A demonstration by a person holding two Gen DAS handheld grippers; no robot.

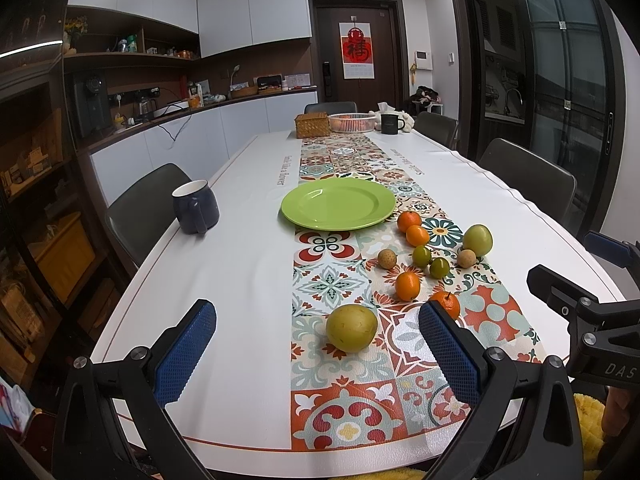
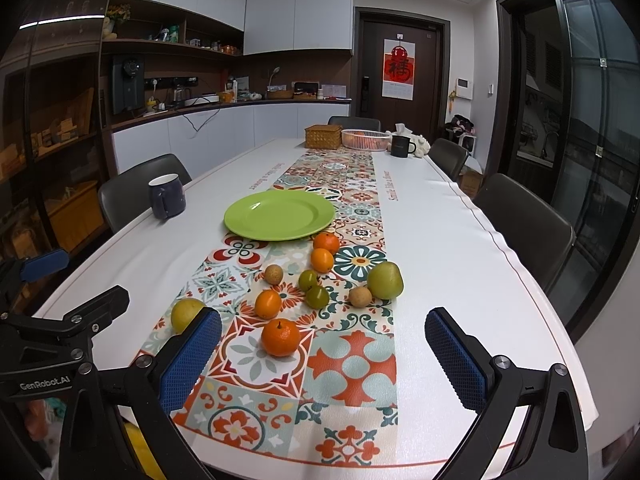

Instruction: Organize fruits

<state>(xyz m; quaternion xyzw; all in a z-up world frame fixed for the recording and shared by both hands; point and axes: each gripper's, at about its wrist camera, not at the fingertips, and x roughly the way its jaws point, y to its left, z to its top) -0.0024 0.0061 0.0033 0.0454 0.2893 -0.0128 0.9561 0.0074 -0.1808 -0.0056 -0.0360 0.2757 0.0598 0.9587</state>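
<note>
An empty green plate (image 1: 338, 204) (image 2: 279, 215) sits on the patterned runner. In front of it lie several small fruits: oranges (image 1: 409, 221) (image 2: 326, 242), green ones (image 1: 421, 255) (image 2: 308, 279), tan ones (image 1: 387, 259) (image 2: 274, 274), a green pear-shaped fruit (image 1: 477, 239) (image 2: 385, 280). A big yellow-green fruit (image 1: 351, 328) (image 2: 185, 313) lies between my left gripper's fingers, untouched. A mandarin (image 2: 281, 337) (image 1: 447, 304) lies between my right gripper's fingers. Left gripper (image 1: 316, 356) and right gripper (image 2: 324, 360) are open and empty, near the table's front edge.
A dark blue mug (image 1: 195, 207) (image 2: 167, 196) stands at the table's left edge. A wicker box (image 1: 312, 125), a white basket (image 1: 352, 122) and a black mug (image 1: 391, 124) stand at the far end. Chairs (image 1: 528, 176) line both sides.
</note>
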